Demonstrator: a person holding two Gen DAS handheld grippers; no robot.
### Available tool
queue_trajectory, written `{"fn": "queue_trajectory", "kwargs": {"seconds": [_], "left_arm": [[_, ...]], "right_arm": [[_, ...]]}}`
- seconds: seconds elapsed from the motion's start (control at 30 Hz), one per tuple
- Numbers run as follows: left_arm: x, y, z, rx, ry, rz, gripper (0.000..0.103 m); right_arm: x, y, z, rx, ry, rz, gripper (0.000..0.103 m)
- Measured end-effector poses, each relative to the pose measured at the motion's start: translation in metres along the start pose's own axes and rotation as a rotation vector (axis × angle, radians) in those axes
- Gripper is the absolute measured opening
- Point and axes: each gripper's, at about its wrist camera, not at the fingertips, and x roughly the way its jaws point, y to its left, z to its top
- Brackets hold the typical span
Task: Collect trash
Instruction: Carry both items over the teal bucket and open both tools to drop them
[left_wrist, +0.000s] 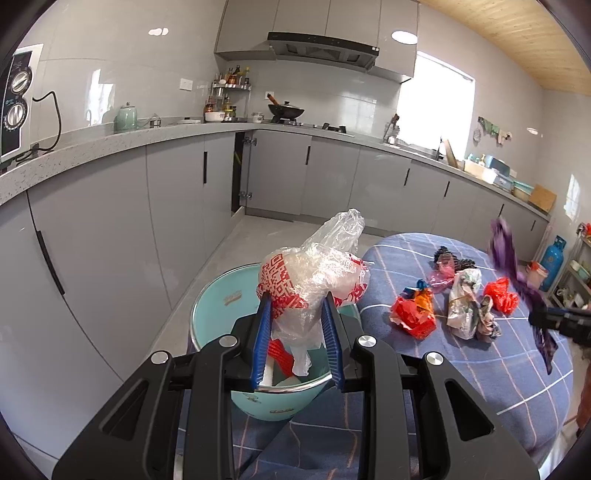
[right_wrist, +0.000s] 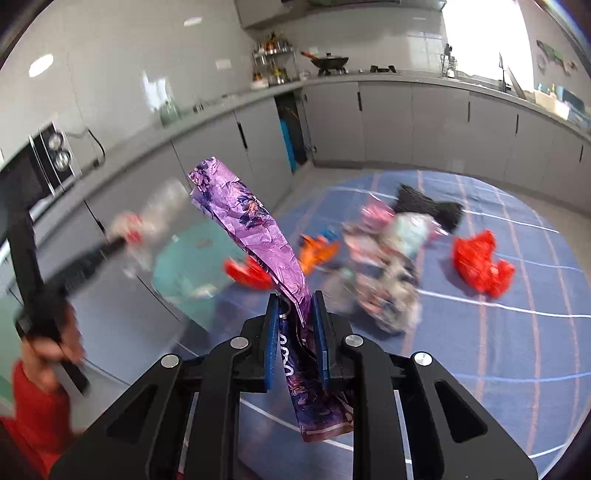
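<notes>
Now, left claw: the left gripper (left_wrist: 297, 334) squeezes a clear plastic bag (left_wrist: 314, 277) between its blue pads (left_wrist: 261, 338), right over the bin.
Right claw: the right gripper (right_wrist: 295, 341) is pinched tight on a long purple wrapper (right_wrist: 255, 225), up in the air above the table.
Bin: a round, smooth, light green bin (left_wrist: 218, 314) stands on the floor just beside the table, with some white and red scraps already inside.
Table: the round table (left_wrist: 517, 369) has a blue checked cloth, soft and flat.
Trash not yet picked up: a red crumpled bag (left_wrist: 413, 317), a pale paper wad (left_wrist: 463, 306), another red bag (left_wrist: 500, 295) and a dark stringy thing (left_wrist: 452, 260) all lie near each other on the cloth.
What could go wrong, bag: I think the bag is light and puffy, so when the claw lets go it could stick to a pad or float past the rim onto the floor.
What could go wrong, wrapper: it is thin, shiny and slippery, and it hangs far out both ways. It may slide out, or flop over the bin's edge.
What could go wrong, hands: both claws want the same bin, so they might bump.
Feel of things: the bag is crinkly with red print; the wrapper is creased foil; the wads are bumpy and squashed.
</notes>
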Motion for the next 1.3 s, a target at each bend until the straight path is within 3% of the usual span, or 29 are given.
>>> {"fn": "queue_trajectory", "kwargs": {"seconds": [0.13,0.57,1.3], "left_arm": [[0.003,0.006,0.001,-0.009,0.016,0.033,0.027],[0.029,0.029,0.008,-0.067,0.073,0.095,0.027],[0.085,0.058,-0.004,-0.159,0.178,0.127,0.027]], "right_arm": [[0.018,0.027,0.018,0.029,-0.015,0.021,0.019],[0.093,0.075,0.035,0.143,0.063,0.061,0.019],[0.17,0.1,0.045,0.224,0.161,-0.002,0.02]]}}
